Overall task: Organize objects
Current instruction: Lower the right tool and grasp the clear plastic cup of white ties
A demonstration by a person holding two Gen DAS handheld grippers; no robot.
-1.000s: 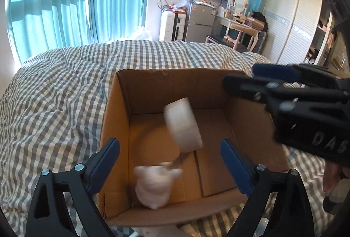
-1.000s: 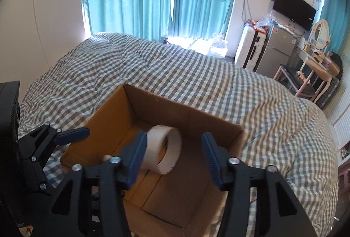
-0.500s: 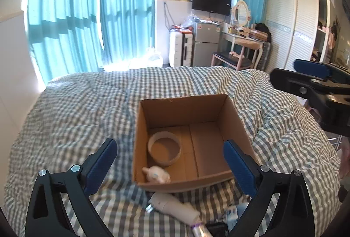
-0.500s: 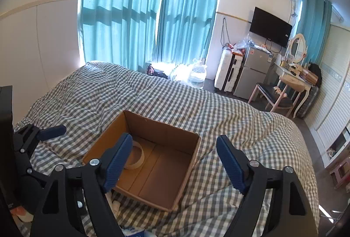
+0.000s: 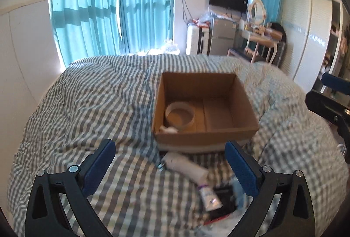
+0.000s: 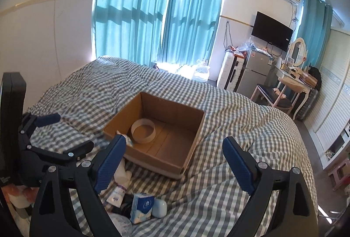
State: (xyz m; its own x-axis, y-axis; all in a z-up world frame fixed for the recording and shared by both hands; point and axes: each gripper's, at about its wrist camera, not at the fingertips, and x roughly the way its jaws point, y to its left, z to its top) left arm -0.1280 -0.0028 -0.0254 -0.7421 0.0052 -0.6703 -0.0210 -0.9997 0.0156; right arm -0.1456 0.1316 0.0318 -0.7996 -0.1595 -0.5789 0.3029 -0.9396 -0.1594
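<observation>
An open cardboard box (image 5: 218, 136) (image 6: 192, 143) sits on the checked bedspread. Inside lie a white tape roll (image 5: 179, 114) (image 6: 143, 130) and a small white plush toy (image 5: 168, 129) (image 6: 128, 139) at the near left corner. In front of the box lie a white bottle (image 5: 186, 166) (image 6: 121, 172), a small tube (image 5: 209, 195) (image 6: 116, 193), a blue-white carton (image 6: 142, 207) and a pale blue case (image 6: 159, 210). My left gripper (image 5: 170, 164) is open and empty, back from the box. My right gripper (image 6: 175, 162) is open and empty above the loose items.
The bed (image 5: 87, 110) fills the lower view. Teal curtains (image 6: 161, 9) hang behind it. A fridge (image 6: 256, 75), a TV (image 6: 271, 31), a dressing table with chair (image 6: 284, 88) and white wardrobes (image 5: 310, 35) stand at the right.
The tape roll dropped from the right gripper into the box and now lies flat. Both grippers pulled back and up from the box, jaws wide.
</observation>
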